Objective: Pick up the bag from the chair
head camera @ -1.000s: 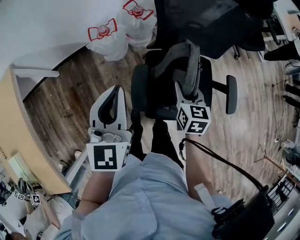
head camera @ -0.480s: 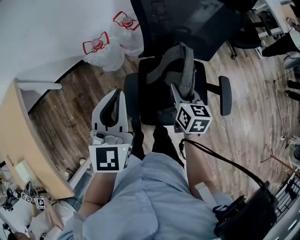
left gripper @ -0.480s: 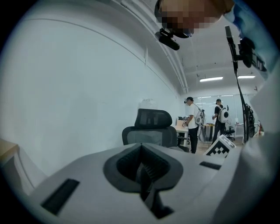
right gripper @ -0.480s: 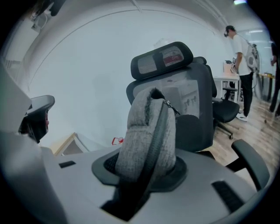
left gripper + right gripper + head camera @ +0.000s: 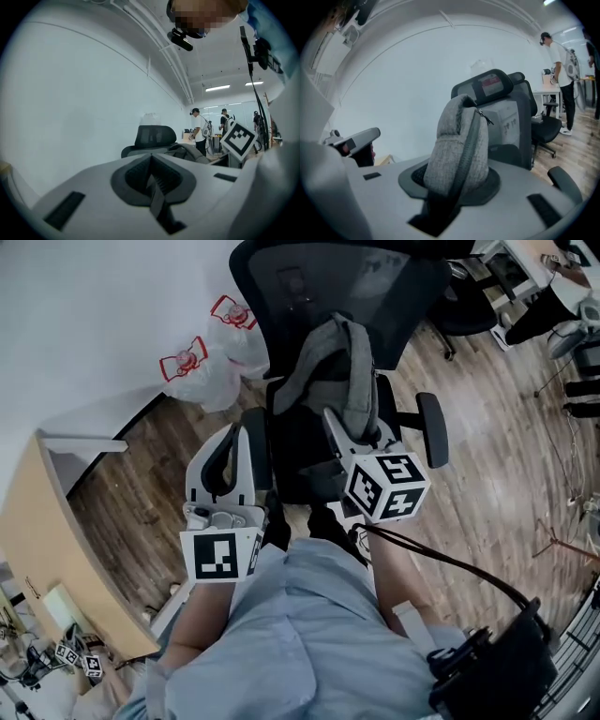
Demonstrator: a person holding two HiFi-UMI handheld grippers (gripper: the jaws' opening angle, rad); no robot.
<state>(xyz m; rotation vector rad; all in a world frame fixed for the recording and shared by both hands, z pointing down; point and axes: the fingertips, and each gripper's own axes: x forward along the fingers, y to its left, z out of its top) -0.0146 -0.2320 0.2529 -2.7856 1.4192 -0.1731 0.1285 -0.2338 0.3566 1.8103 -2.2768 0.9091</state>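
Note:
A grey fabric bag [image 5: 342,367] leans upright against the backrest of a black mesh office chair [image 5: 309,287]. My right gripper [image 5: 337,425] reaches in at the bag's lower end. In the right gripper view the bag [image 5: 457,150] stands in the hollow between the jaws, and its dark strap runs down into their gap, so the right gripper [image 5: 443,201] looks shut on it. My left gripper [image 5: 234,432] hangs beside the chair's left side, shut with nothing in it, and it [image 5: 151,183] points at the chair from the side.
Two white plastic bags with red print [image 5: 202,371] lie by the wall. A light wooden desk [image 5: 37,521] stands at the left. The chair's right armrest [image 5: 431,427] juts out. Another chair [image 5: 469,306] and people [image 5: 199,133] are farther back.
The chair and bag have slid left and up in the head view. My right gripper has kept to the bag's lower end and its cube looks nearer. The left gripper has hardly moved.

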